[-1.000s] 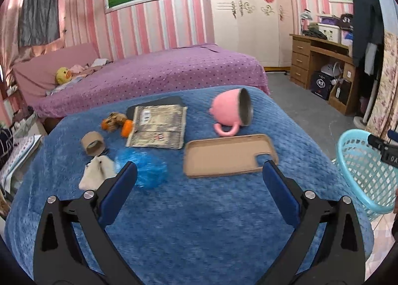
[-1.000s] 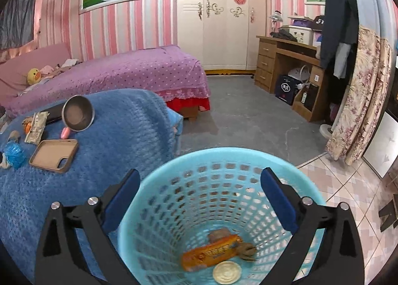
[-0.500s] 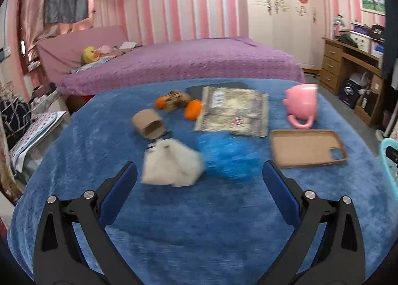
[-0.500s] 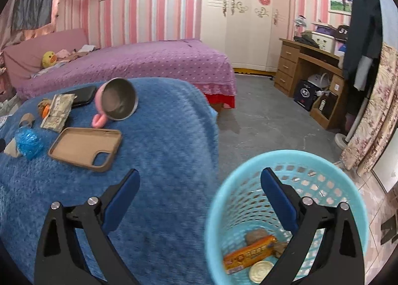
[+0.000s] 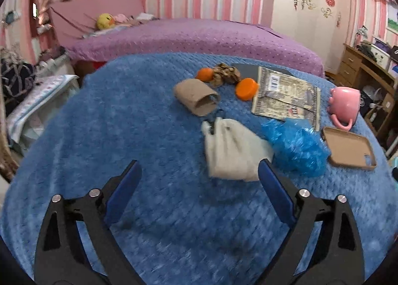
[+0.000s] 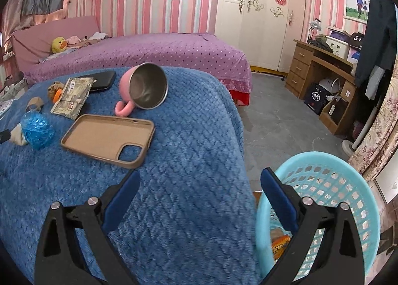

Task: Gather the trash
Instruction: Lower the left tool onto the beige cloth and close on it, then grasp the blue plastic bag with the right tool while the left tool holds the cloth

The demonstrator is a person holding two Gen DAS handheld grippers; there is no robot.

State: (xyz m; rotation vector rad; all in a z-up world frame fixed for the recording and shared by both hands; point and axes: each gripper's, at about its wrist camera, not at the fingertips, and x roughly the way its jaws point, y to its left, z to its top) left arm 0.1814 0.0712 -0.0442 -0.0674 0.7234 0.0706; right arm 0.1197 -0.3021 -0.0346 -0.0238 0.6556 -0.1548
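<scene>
White crumpled tissue (image 5: 232, 151) touches right-hand fingers (image 5: 273, 185).

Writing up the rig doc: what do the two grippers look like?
The left gripper and right gripper look identical: black angular frames with cut-out openings, silver round screw heads at the joints, and flat blue pads lining the jaws. No cables, markings or sleeves show.

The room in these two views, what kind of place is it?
Most likely a home bedroom: a bed with a purple spotted cover, a cream wardrobe and a wooden desk stand along pink striped walls.
</scene>
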